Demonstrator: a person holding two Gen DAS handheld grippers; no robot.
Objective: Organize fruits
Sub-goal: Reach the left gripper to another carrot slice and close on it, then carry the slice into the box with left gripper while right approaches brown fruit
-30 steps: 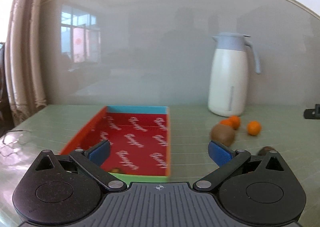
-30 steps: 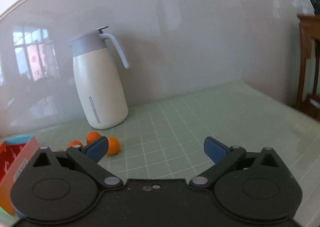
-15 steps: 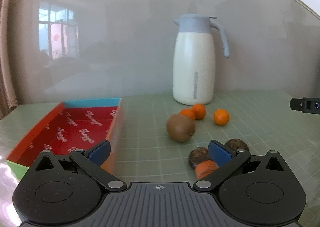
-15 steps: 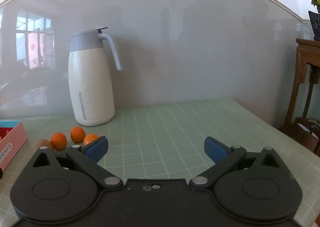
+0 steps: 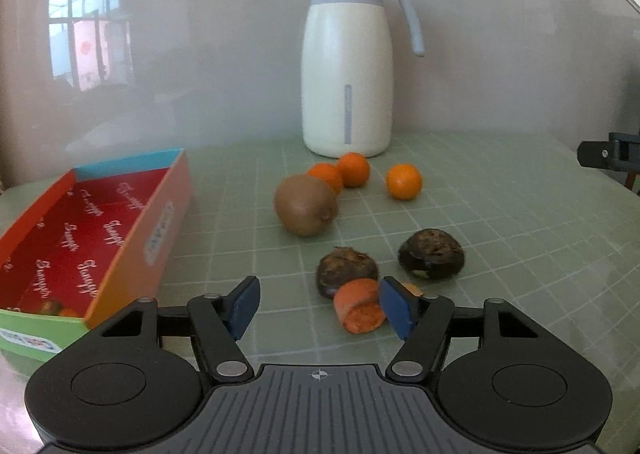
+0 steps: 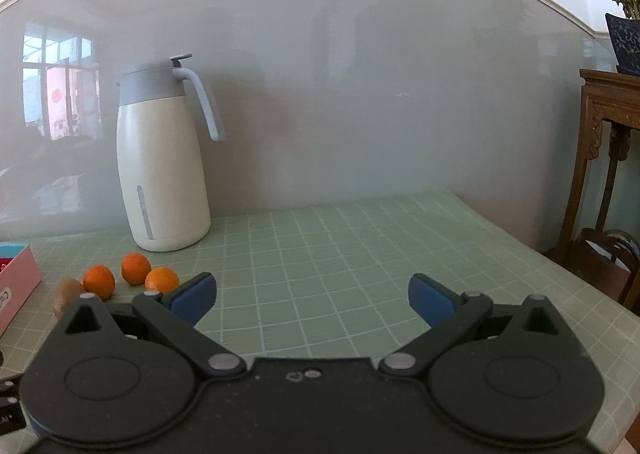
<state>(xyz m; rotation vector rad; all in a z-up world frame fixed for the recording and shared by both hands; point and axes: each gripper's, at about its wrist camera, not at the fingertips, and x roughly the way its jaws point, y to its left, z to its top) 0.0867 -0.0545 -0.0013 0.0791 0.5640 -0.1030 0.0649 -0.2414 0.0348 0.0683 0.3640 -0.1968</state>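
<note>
Between the half-closed jaws of the left gripper (image 5: 318,310), which had just been closing, lay an orange fruit piece (image 5: 359,311) on the counter (image 5: 500,190), against the right pad. Right gripper (image 6: 312,296) jaws stood wide, empty.

Oranges: we count three (image 5: 353,169) before the jug (image 5: 346,66).
Kiwis: one (image 5: 305,205).
Dark round fruits: two (image 5: 431,253).
Boxes: one (image 5: 132,238).
Jugs: one.
</note>
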